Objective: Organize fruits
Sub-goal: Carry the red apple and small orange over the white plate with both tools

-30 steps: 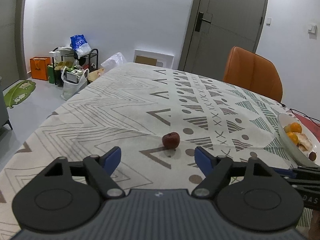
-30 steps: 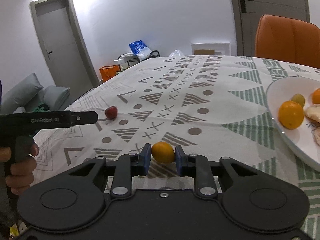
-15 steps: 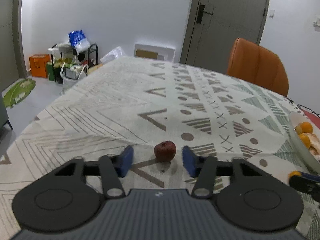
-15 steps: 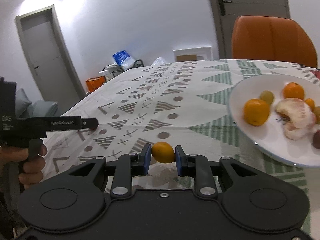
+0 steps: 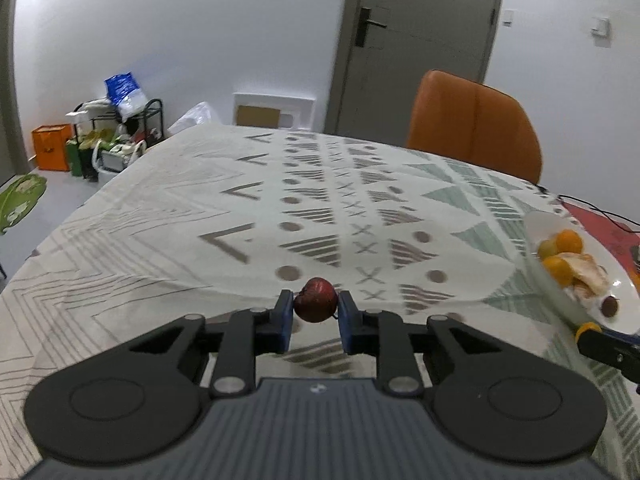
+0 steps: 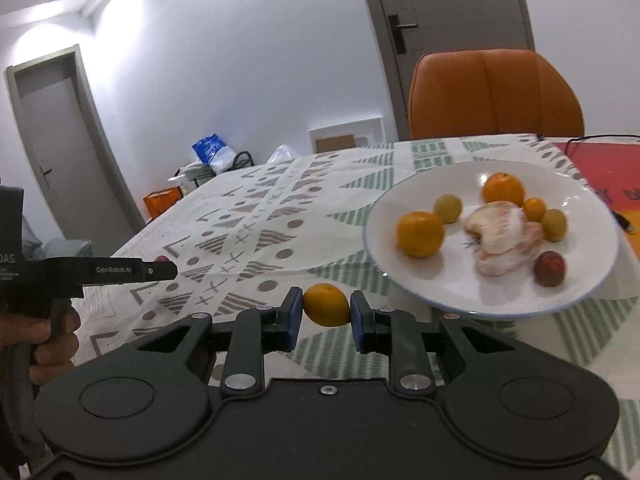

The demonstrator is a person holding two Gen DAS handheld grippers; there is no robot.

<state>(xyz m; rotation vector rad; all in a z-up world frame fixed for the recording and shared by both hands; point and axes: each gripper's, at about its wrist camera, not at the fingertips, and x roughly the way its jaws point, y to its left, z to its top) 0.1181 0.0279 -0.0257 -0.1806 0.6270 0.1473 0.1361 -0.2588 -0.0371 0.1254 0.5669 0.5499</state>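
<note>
My left gripper is shut on a small dark red fruit just above the patterned tablecloth. My right gripper is shut on a small orange fruit and holds it in the air, left of and below the rim of the white plate. The plate holds several fruits: oranges, pale green ones, a peeled citrus piece and a dark red one. The plate also shows at the right edge of the left wrist view. The left gripper shows side-on in the right wrist view.
The table wears a cloth with grey and green geometric shapes. An orange chair stands at the far side. A red mat with a cable lies beyond the plate. Bags and a rack stand on the floor at the left.
My left gripper moved forward and closed on the red fruit, then lifted slightly. My right gripper carried the orange fruit to the right, toward the plate.
</note>
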